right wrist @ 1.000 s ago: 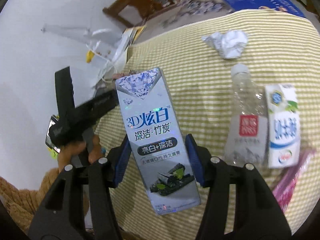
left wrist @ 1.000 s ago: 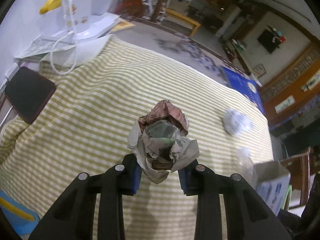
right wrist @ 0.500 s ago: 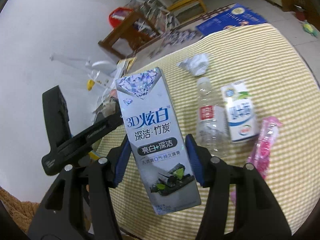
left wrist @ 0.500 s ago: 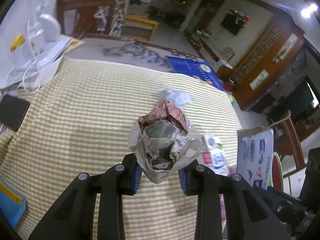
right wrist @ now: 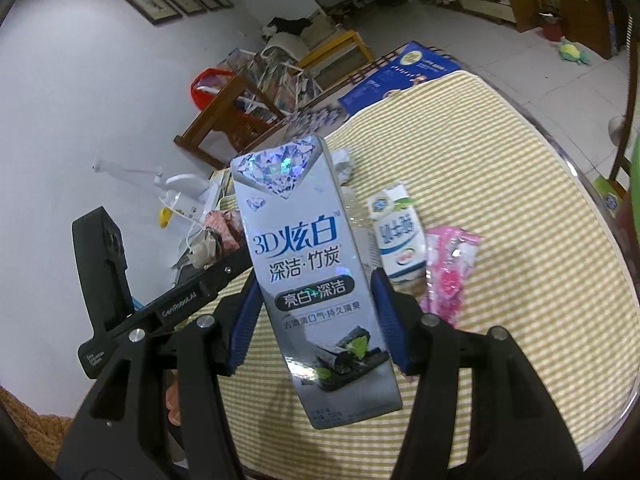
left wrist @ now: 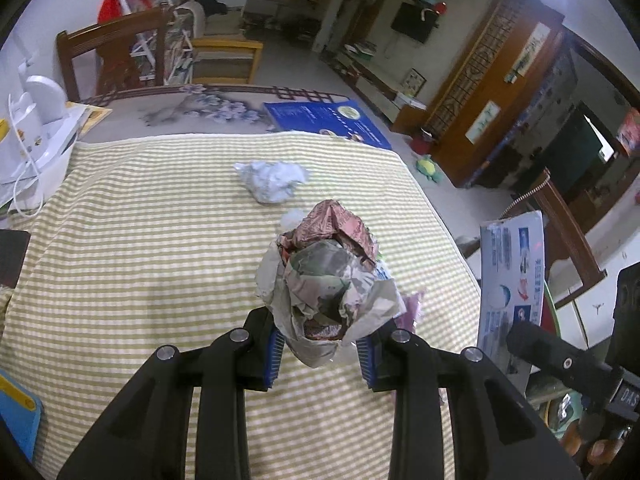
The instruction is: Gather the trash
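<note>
My left gripper (left wrist: 320,354) is shut on a crumpled newspaper ball (left wrist: 328,276), held above the yellow striped tablecloth (left wrist: 140,260). A silver toothpaste box (right wrist: 308,280) stands upright between the blue pads of my right gripper (right wrist: 316,320), which is shut on it. On the cloth lie a crumpled white paper (left wrist: 274,180), a small milk carton (right wrist: 398,236) and a pink wrapper (right wrist: 450,268). A clear bottle (right wrist: 354,216) is mostly hidden behind the box. The left gripper with its paper ball (right wrist: 216,236) also shows at the left of the right wrist view.
A white appliance with a cord (left wrist: 32,120) and a dark tablet (left wrist: 12,252) sit at the table's left. A wooden chair (left wrist: 116,52) and a blue folder (left wrist: 324,122) are beyond the far edge. A cardboard box (left wrist: 512,288) stands off the right edge.
Both grippers rose and swung toward the table's right side, each keeping its load. The cardboard box has come closer in the left wrist view; more of the room shows.
</note>
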Available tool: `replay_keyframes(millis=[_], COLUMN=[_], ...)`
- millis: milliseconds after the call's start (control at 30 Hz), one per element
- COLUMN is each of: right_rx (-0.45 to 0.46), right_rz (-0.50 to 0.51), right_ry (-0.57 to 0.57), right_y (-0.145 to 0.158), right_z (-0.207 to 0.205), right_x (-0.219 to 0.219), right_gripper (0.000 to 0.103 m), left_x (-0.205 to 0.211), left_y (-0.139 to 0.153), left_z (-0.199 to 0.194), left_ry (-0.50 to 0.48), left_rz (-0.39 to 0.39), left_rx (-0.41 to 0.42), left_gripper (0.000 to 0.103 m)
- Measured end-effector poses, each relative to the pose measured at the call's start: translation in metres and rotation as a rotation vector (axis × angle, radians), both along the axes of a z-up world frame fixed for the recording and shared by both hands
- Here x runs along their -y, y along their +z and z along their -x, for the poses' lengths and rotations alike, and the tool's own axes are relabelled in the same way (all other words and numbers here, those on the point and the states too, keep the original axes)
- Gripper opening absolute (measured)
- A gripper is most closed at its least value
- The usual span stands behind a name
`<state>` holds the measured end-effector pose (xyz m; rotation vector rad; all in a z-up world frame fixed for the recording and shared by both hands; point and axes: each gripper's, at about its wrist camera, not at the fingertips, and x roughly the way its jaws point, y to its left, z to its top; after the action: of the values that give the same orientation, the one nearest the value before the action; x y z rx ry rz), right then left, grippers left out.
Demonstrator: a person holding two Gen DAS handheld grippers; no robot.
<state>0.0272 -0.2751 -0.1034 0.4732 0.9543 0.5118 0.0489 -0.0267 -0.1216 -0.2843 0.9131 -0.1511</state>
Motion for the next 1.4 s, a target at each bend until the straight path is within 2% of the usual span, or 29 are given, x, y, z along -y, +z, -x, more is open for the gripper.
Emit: replay_keyframes(millis=[333, 800, 1400], right_rx=[-0.002, 0.012, 0.023], right_rz=[-0.016, -0.032, -0.044], right_ry=[-0.029, -0.015, -0.052], right_y=[-0.002, 0.003, 0.006], right_z=[0.014, -0.011, -0.02], right_x=[0.029, 0.083, 0.139], right_gripper=[0.053, 0.053, 0.053], left_x=[0.034, 0.088, 0.14], left_y=[0.004, 0.02, 0.024], left_z=[0.007, 0.001, -0.012], left_ry=[-0.038, -0.021, -0.044], left_rz=[-0.026, -0.084, -0.1], left_rx=[0.005, 0.049, 0.062], left_gripper=[0.028, 0.028, 0.028])
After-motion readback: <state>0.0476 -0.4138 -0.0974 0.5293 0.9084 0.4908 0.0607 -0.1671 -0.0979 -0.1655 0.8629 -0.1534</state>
